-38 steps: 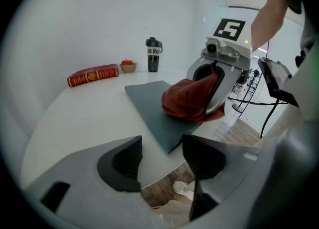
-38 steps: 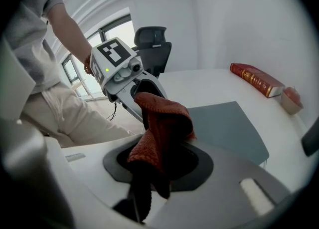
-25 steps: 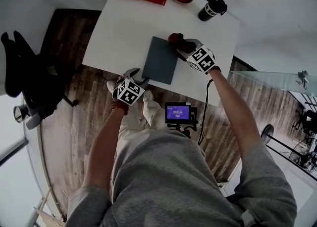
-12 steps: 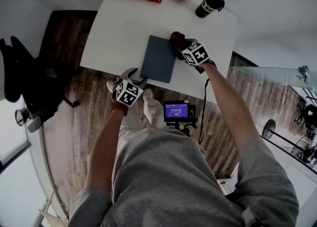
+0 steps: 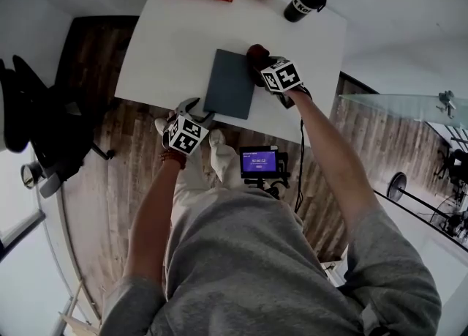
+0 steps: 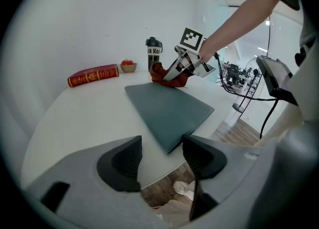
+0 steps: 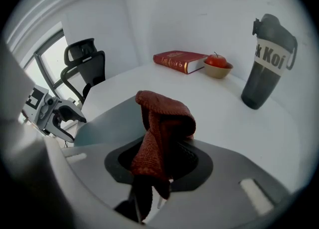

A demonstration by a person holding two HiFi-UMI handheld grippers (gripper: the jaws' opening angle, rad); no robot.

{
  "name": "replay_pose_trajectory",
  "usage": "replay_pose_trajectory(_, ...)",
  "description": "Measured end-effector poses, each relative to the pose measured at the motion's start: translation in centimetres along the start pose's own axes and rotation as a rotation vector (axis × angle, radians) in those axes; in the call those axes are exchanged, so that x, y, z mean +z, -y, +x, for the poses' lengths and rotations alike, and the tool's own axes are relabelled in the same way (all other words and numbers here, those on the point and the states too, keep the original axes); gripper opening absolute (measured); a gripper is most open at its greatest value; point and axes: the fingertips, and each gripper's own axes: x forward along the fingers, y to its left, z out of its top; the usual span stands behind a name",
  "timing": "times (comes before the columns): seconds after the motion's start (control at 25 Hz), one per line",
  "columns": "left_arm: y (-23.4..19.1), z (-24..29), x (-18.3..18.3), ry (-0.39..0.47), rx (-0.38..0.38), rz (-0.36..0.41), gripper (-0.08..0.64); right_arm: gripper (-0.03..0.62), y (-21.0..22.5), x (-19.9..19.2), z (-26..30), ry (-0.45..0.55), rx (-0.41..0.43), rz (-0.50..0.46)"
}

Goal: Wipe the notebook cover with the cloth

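Right tool (image 7: 158, 160) tight on red cloth (image 7: 162, 118) at far corner of notebook (image 6: 169, 108), contact probably hidden; left tool (image 6: 160, 155) agape, empty.

- Soft, cool daylight fills the room; the white bench (image 5: 183, 42) reads bright and almost textureless.
- In the right gripper view the window (image 7: 47, 66) is blown out to white; the background at the right of the left gripper view glares likewise.
- Shadows are faint and soft-edged.
- All views bow straight lines, fisheye fashion; both gripper views darken to black at the corners.
- The left tongs (image 6: 162, 157) and right tongs (image 7: 155, 165), close to their lenses, look soft, while the cloth (image 7: 162, 123) shows a crisp weave.
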Motion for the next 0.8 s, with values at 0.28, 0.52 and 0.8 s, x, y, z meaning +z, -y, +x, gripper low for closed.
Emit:
replay_pose_trajectory(0.28,-0.1,0.1,-0.1,-0.004,0.001,-0.001,0.245,0.115,-1.3,-0.6,0.1,0.004,0.001,0.021)
replay_pose_trajectory(0.52,-0.1,0.1,-0.1,-0.004,0.003,0.0,0.245,0.115,-2.4,-0.9,-0.2,0.017,-0.01,-0.015)
replay_pose_trajectory(0.8,0.0,0.0,0.0,-0.004,0.008,-0.001,0.245,0.117,-3.4,-1.3,-0.4,0.021,-0.029,-0.029)
